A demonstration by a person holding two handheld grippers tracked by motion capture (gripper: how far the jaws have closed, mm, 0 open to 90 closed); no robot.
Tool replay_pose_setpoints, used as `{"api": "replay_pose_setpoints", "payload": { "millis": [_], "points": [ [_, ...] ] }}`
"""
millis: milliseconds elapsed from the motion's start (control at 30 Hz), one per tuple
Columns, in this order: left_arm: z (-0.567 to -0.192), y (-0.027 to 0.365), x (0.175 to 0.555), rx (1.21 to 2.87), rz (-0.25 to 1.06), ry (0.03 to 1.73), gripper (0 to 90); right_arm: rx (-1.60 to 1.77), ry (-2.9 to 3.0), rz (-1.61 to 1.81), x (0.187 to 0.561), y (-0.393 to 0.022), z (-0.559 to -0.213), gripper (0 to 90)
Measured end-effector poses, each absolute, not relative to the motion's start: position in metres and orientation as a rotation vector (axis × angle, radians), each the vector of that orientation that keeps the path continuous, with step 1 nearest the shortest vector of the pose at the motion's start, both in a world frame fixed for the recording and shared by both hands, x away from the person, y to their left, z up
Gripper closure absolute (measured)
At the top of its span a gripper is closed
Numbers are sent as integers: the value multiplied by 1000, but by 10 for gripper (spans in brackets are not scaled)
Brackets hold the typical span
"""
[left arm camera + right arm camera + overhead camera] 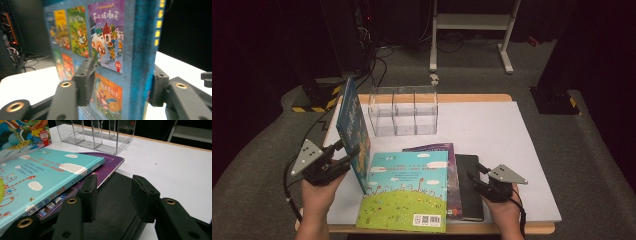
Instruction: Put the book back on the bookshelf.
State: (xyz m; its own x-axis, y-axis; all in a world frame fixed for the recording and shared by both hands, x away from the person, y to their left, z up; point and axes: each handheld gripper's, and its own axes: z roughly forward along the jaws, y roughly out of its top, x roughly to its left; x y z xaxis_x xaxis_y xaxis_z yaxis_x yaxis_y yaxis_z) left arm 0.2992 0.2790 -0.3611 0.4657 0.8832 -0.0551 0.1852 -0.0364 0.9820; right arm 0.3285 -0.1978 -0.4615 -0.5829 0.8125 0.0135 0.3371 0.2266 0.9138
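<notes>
The blue picture book (353, 131) stands on edge at the left of the high frame, just left of the stack of flat books, and the left gripper (120, 82) has its fingers (85, 80) clamped across the book's thickness near the spine. That hold sits low on a tall, thin cover, so the book could pivot in the pads or tip sideways onto the green-and-sky book (404, 192) if the hand tilts. The clear divider rack (403, 111), upper middle of the frame, has narrow slots; a skewed book would catch a wall and shove the light rack along the counter (492, 135).

The right gripper (116, 195), lower right, hovers with fingers apart over the black book (469, 187), touching nothing that I can see; it could nudge the purple book (452, 175) beside it.

The counter is white with a wooden rim. Around it lie grey carpet, dark curtains, cables and a white metal frame (472, 30) at the top
</notes>
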Motion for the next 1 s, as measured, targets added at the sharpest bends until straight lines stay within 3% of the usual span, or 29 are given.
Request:
{"api": "replay_pose_setpoints", "payload": {
  "millis": [333, 567, 1000],
  "points": [
    [-364, 305, 289, 1485, 803, 1051, 644, 1042, 2032, 1315, 336, -196, -459, 562],
    [-372, 320, 282, 1490, 887, 1106, 796, 1045, 2027, 1319, 344, -195, -458, 564],
    [-383, 347, 282, 1468, 758, 1050, 753, 1057, 2023, 1329, 346, -198, -459, 564]
  ]
}}
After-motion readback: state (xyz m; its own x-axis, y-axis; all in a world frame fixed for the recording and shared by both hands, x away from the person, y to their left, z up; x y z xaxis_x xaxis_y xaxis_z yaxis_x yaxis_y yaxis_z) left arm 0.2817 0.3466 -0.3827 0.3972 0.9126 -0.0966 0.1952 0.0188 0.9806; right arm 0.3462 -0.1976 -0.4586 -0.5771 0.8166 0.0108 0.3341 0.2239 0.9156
